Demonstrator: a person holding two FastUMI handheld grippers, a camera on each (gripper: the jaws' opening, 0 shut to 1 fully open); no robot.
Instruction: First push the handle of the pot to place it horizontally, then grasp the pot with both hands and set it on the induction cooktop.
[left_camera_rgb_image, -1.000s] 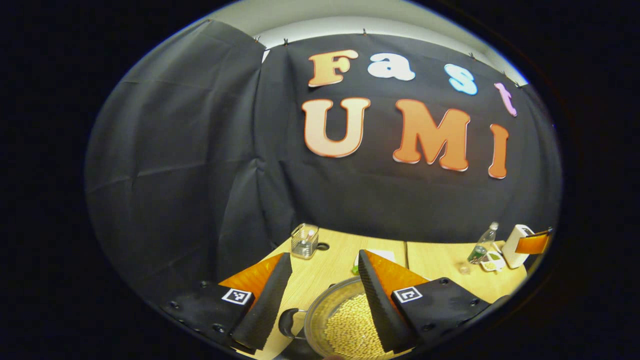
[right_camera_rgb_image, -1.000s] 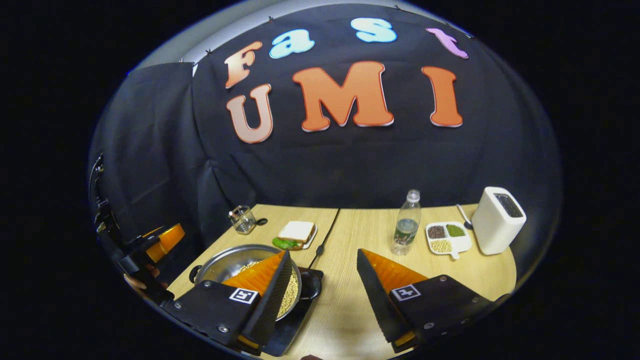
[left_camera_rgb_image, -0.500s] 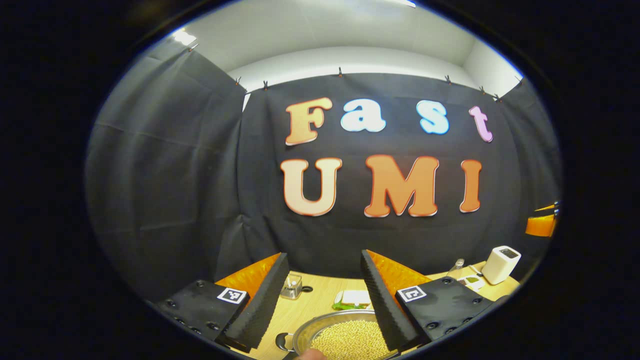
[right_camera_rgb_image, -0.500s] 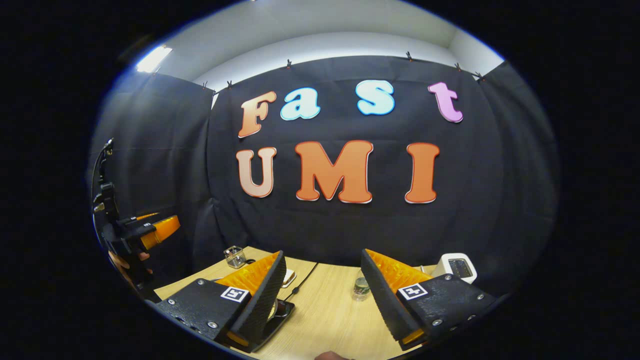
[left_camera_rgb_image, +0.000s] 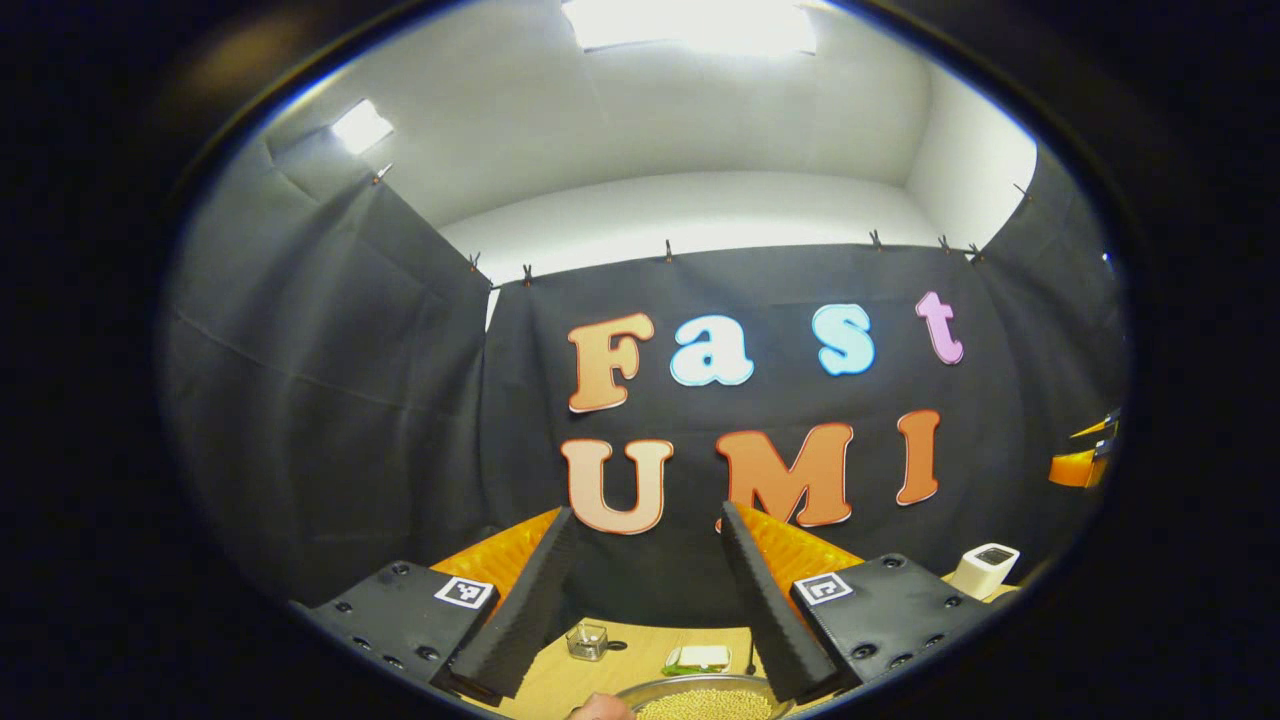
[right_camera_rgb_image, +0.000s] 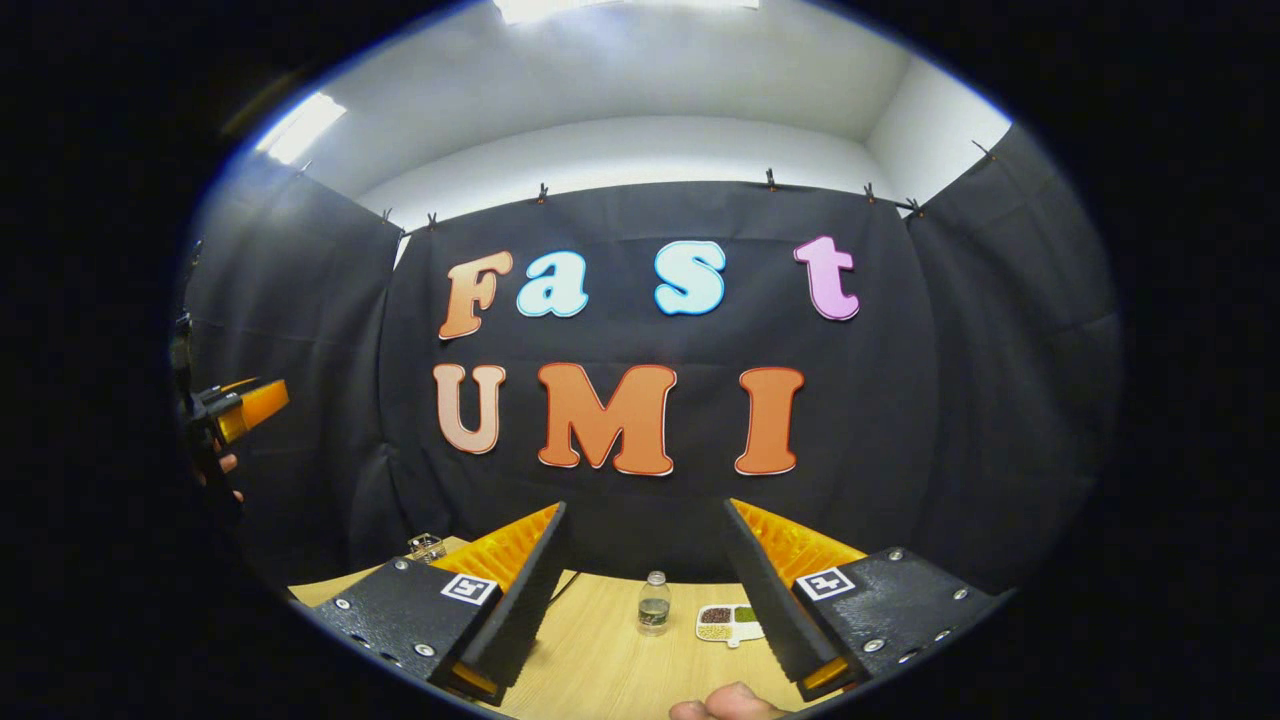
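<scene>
- Black cloth hangs round the booth on three sides, with a white ceiling and bright light panels above it; a light wooden tabletop runs along the bottom of both views.
- Left gripper: held up and level with the far wall, its jaws standing wide apart with nothing between them.
- Right gripper: likewise raised, jaws spread wide and empty.
- Pot: in the left gripper view just its metal rim shows at the very bottom edge, below and between the left gripper's fingers, heaped with pale yellow beans. What it stands on cannot be made out.
- Just beyond the pot lie a sandwich on a plate and a small glass jar, side by side but apart.
- Far right on the tabletop stands a white box-shaped appliance.
- In the right gripper view, a clear water bottle stands upright between the fingers, and just beside it to the right sits a white divided dish with dark, green and pale grains in separate sections.
- A bit of a person's hand pokes in at the bottom edge of the right gripper view.
- Each view catches the other gripper at its side edge, held high off the tabletop.
</scene>
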